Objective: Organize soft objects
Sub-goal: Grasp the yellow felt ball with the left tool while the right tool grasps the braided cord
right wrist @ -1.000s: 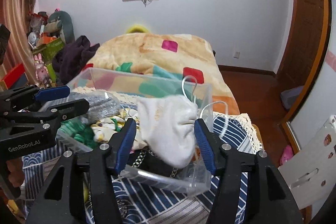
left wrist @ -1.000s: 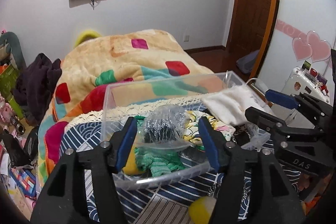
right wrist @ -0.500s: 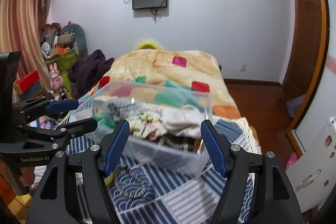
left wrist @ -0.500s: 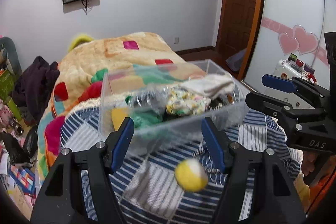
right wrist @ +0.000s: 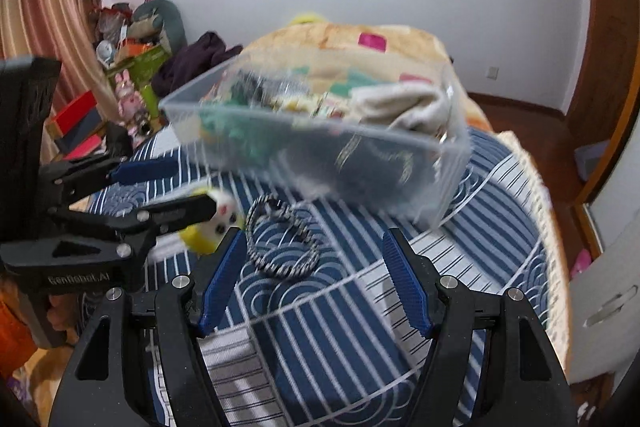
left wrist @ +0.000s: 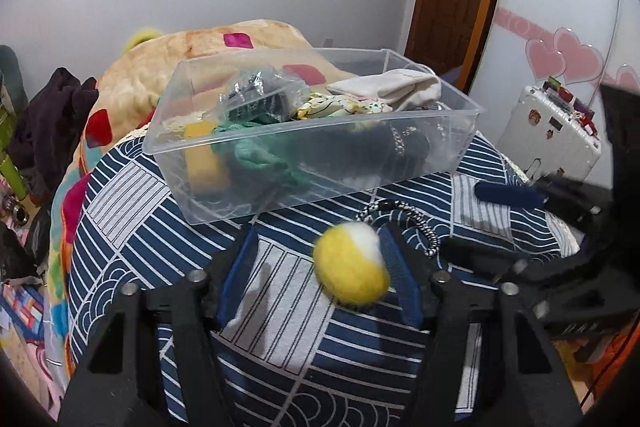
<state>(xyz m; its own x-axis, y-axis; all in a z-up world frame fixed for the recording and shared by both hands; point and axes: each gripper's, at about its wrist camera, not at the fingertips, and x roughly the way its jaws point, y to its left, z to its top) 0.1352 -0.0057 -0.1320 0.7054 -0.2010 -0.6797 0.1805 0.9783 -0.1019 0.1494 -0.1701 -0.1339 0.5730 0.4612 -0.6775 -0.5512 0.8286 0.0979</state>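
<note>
My left gripper [left wrist: 320, 267] is spread around the yellow ball [left wrist: 351, 267] on the striped cloth [left wrist: 280, 327], not pinching it. Behind sits the clear bin [left wrist: 316, 163] of soft things. My right gripper [right wrist: 314, 279] gapes empty near the bracelet [right wrist: 282, 239].

Both tools are the same chunky matte-black plastic build, each with two long fingers lined with ribbed blue pads and round silver screw heads at the joints. The left tool [left wrist: 318, 277] shows "GenRobot.AI" in pale lettering on its side from the right wrist view, while the right tool [right wrist: 312, 279] has faint pale letters too blurred to read. An orange sleeve [right wrist: 14, 327] sits behind the left tool's handle.
</note>
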